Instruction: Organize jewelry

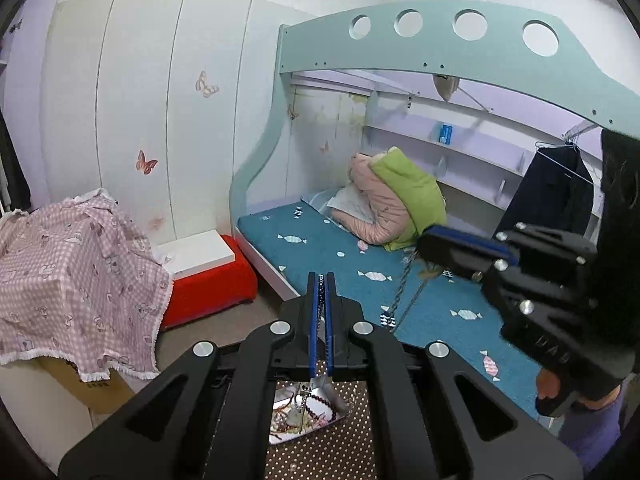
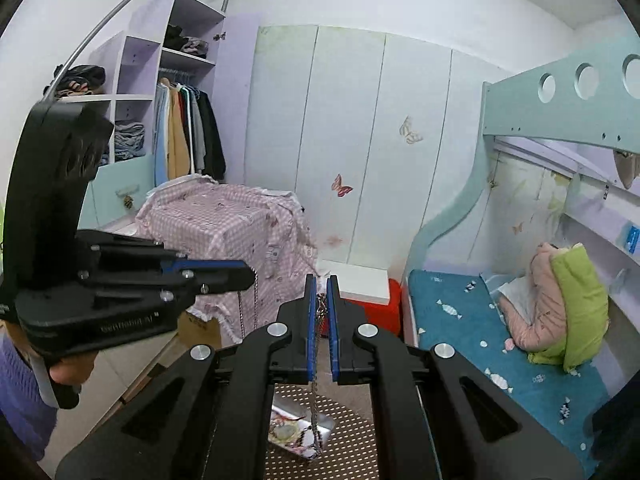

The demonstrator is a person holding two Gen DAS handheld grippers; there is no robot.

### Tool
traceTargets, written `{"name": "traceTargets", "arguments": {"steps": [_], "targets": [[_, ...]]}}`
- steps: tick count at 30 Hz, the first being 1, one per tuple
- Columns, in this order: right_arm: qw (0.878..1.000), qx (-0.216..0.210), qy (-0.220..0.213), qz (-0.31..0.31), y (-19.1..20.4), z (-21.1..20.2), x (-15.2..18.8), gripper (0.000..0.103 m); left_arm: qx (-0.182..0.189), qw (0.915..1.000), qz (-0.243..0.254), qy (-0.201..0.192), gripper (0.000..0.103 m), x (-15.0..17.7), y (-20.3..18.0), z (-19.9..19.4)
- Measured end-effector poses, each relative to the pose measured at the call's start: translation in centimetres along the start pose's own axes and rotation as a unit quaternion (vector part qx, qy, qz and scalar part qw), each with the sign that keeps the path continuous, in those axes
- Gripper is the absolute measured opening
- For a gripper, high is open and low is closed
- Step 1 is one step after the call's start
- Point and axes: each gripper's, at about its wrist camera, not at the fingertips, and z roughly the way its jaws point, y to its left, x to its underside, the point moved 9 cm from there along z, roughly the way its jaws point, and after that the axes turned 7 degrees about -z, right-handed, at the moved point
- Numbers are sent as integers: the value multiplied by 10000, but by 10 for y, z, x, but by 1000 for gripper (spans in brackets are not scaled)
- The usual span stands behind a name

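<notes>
Both grippers are held up in the air above a shiny tray of jewelry that sits on a dotted brown mat, and a silver chain hangs between them. The left gripper is clamped on one part of the chain, whose links run down between its blue pads toward the tray directly beneath. The right gripper is likewise pinched tight on the chain, with a knotted clump of links at its tips and a strand dropping straight down to the tray. In the left wrist view the right gripper sits to the right, the chain drooping from its tip in a loop. So the chain's long axis runs roughly vertically from each grip, with the slack sagging between the two, and both hands are equally engaged. The rest of the jewelry, beads and other pieces, lies piled in the tray below.
</notes>
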Motion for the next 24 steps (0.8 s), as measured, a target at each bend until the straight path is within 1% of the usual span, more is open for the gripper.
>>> {"name": "traceTargets", "arguments": {"steps": [4, 8, 13, 19, 24], "targets": [[10000, 78, 11, 17, -9, 2, -9, 4, 2, 9999, -57, 97, 3, -3, 5, 15], [9999, 90, 64, 80, -16, 9, -12, 4, -50, 9994, -181, 294, 3, 4, 15, 38], [9995, -65, 273, 110, -8, 23, 5, 4, -92, 9977, -262, 621, 3, 28, 25, 66], [9968, -324, 699, 230, 10, 54, 51, 4, -244, 9927, -334, 1136, 3, 76, 41, 105], [9906, -526, 1203, 388, 26, 85, 106, 4, -332, 9870, -396, 1524, 3, 125, 52, 132]]}}
